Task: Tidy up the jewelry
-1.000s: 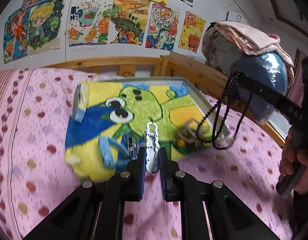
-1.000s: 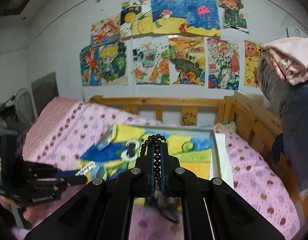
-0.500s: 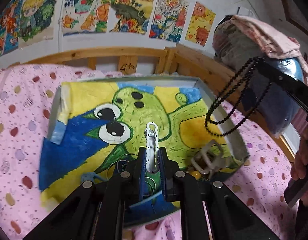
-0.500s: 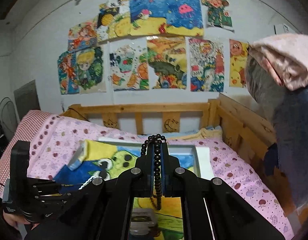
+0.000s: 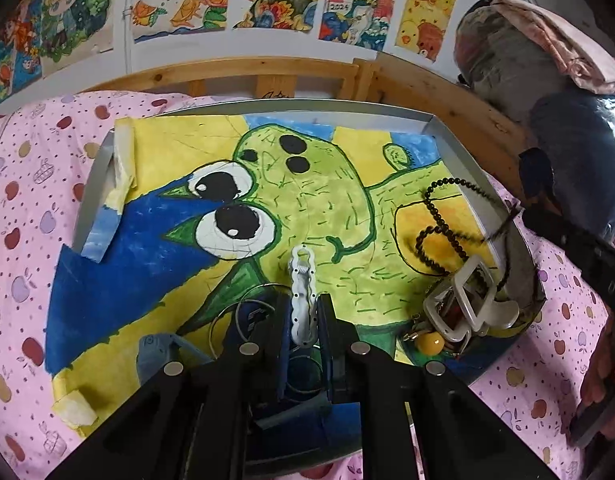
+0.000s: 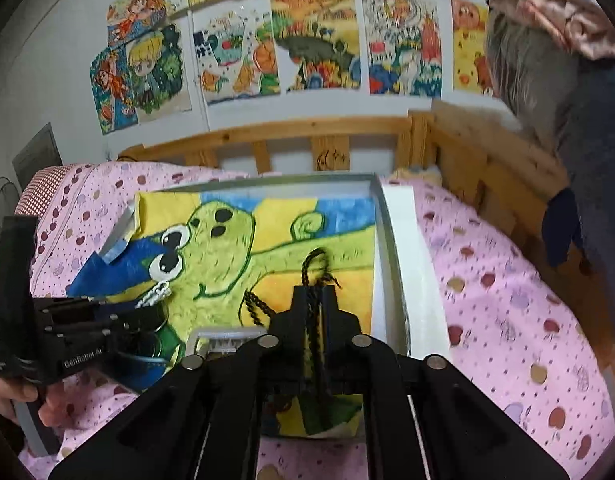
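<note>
over the tray (image 5: pixel 459 148), on the bed, i had both tools low. my left gripper (image 5: pixel 305 312) was clamped on the white clip (image 5: pixel 303 280), jaws nearly closed w/ only the clip between them, its tip sticking out past the fingers above the frog drawing (image 5: pixel 307 184). my right gripper (image 6: pixel 313 300) was pinched tight on the black beads (image 5: pixel 439 216); most of the strand draped onto the drawing at the tray's right side, just behind the big clear claw clip (image 5: pixel 471 304) & a yellow bead (image 5: pixel 429 342). to do this step well i reckoned: lower the beads till the loop lay slack, keep it off the claw clip so nothing tangles, then ease the jaws apart w/o dragging. same for the clip: set it flat near the metal rings (image 5: pixel 243 316), not on them.
</note>
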Available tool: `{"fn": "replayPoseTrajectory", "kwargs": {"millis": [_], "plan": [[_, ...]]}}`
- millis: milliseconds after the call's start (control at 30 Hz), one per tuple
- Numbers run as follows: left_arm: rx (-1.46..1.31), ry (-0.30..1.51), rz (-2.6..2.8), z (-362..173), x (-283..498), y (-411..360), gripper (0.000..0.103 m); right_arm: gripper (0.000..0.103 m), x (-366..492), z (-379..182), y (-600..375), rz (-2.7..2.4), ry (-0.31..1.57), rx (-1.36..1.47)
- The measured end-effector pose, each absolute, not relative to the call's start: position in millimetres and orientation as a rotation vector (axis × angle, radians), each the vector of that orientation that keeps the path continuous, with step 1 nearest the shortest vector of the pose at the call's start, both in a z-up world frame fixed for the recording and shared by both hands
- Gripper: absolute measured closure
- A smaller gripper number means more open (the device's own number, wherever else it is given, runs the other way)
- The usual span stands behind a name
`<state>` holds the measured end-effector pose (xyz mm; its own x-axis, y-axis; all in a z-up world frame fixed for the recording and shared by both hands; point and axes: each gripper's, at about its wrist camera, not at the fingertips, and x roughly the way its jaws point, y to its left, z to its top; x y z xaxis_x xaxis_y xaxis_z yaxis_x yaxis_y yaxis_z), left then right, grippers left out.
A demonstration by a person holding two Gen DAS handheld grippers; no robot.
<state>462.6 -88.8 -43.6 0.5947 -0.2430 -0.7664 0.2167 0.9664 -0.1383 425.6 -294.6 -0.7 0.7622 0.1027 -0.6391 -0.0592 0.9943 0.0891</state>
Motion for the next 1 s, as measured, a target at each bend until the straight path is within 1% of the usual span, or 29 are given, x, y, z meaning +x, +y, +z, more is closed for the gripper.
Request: {"fn": "replayPoseTrajectory", "kwargs": {"millis": [33,67,100,133,167,200,233,300,367,467,500,567,700,733,833,1000], "plan": [[-0.033,0.899,-0.261,-42,462,-88,0.088,0.075,425,-2,-295,0.087,0.704,0.069],[-0.037,0.901,-0.258,-40,461,-87,0.081,0.055,422,-1,-296,0.087,0.704,0.082],[-0.04,0.902,-0.256,-38,460,-87,0.074,0.049,419,-1,-298,0.092,0.698,0.096],[-0.051,0.897,-0.249,-34,457,-85,0.054,0.047,417,1,-299,0.098,0.695,0.103],[-0.068,0.883,-0.244,-30,454,-82,0.032,0.047,414,3,-299,0.099,0.695,0.106],[-0.094,0.859,-0.238,-26,450,-78,0.025,0.047,410,5,-299,0.099,0.695,0.107],[-0.118,0.84,-0.232,-21,445,-74,0.023,0.047,407,7,-300,0.099,0.695,0.111],[-0.139,0.833,-0.235,-12,436,-69,0.023,0.043,396,11,-302,0.095,0.695,0.121],[-0.126,0.813,-0.217,-2,422,-66,0.017,0.028,384,16,-304,0.099,0.683,0.134],[-0.093,0.76,-0.194,13,395,-62,0.006,0.022,358,24,-307,0.12,0.659,0.156],[-0.093,0.743,-0.193,18,385,-60,0.005,0.021,348,27,-306,0.126,0.654,0.159],[-0.1,0.716,-0.197,26,366,-54,0.001,0.013,332,30,-306,0.132,0.637,0.166],[-0.087,0.658,-0.178,39,329,-46,0.0,0.009,300,35,-307,0.157,0.607,0.196],[-0.081,0.647,-0.174,41,321,-45,0.0,0.006,293,36,-306,0.16,0.6,0.198],[-0.058,0.603,-0.155,45,292,-39,0.0,0.002,269,37,-304,0.175,0.573,0.203],[-0.023,0.559,-0.13,45,253,-29,0.0,0.002,232,36,-297,0.186,0.536,0.192]]}}
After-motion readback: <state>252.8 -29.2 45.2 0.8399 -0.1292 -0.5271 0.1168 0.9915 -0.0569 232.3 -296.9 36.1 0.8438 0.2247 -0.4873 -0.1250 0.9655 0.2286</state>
